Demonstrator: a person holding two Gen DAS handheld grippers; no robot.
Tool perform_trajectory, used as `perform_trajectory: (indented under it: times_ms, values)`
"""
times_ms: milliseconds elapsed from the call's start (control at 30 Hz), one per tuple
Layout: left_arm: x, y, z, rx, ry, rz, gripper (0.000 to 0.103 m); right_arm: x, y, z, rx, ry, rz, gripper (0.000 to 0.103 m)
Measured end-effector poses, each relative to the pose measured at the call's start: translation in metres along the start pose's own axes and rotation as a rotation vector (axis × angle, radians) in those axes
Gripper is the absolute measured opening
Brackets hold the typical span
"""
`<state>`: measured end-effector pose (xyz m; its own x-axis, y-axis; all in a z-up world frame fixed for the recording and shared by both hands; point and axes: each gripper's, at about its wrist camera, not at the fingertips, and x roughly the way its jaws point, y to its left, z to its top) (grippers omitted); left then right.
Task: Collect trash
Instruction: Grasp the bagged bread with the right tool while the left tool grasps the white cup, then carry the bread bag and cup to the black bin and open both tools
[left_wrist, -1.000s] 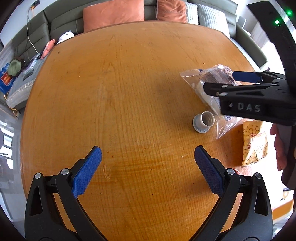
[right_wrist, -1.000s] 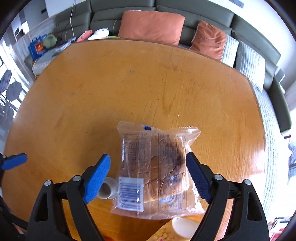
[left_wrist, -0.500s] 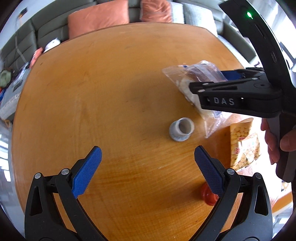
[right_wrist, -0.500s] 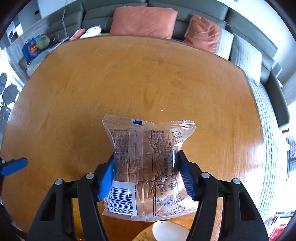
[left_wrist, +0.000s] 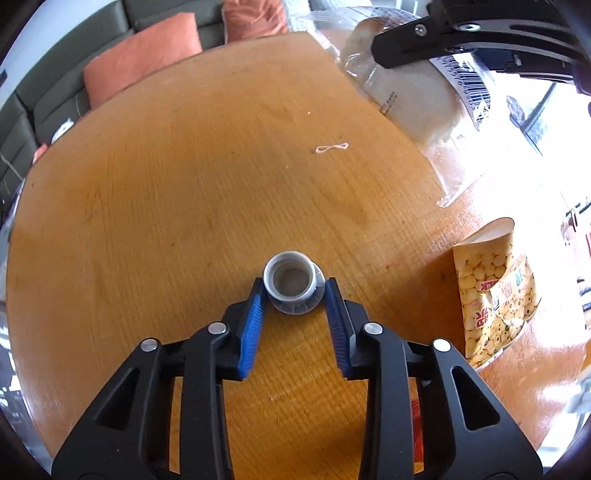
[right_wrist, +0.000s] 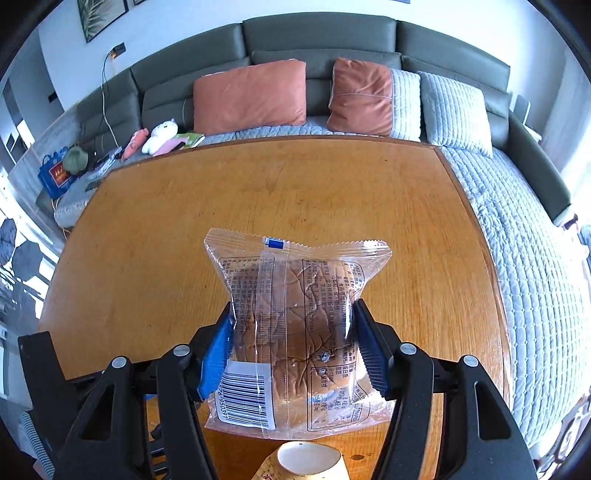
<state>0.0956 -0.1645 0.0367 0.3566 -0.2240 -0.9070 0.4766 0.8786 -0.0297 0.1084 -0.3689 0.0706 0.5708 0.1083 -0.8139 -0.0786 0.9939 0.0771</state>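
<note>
Your left gripper (left_wrist: 294, 287) is closing, its blue fingers (left_wrist: 255, 314) pressing either side of the small white cap (left_wrist: 292, 282) (open end up) on the worktop (left_wrist: 184, 184). Your right gripper (right_wrist: 291, 347) clamps the clear bread packet (right_wrist: 295, 325), held above the worktop. A yellow snack bag (left_wrist: 495, 295) lies nearby.

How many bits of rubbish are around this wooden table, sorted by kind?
Clear plastic bread wrapper: 1
Yellow printed snack bag: 1
Small white plastic cap: 1
Thin white twisted strip: 1
Total: 4
</note>
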Motion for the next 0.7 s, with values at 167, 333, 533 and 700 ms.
perform_trajectory:
  times_ms: [167, 333, 533, 700]
  values:
    - [-0.012, 0.003, -0.003, -0.014, -0.034, -0.04, 0.032, 0.0, 0.007, -0.001, 0.0, 0.006, 0.009, 0.063]
    - [-0.033, 0.02, -0.011, -0.056, -0.07, -0.04, 0.032, -0.005, 0.024, 0.0, -0.018, 0.005, 0.02, 0.063]
    - [-0.061, 0.036, -0.028, -0.09, -0.113, -0.016, 0.032, -0.014, 0.066, 0.0, -0.061, -0.003, 0.05, 0.063]
    - [-0.089, 0.059, -0.054, -0.137, -0.145, 0.019, 0.032, -0.019, 0.118, 0.0, -0.126, -0.011, 0.089, 0.063]
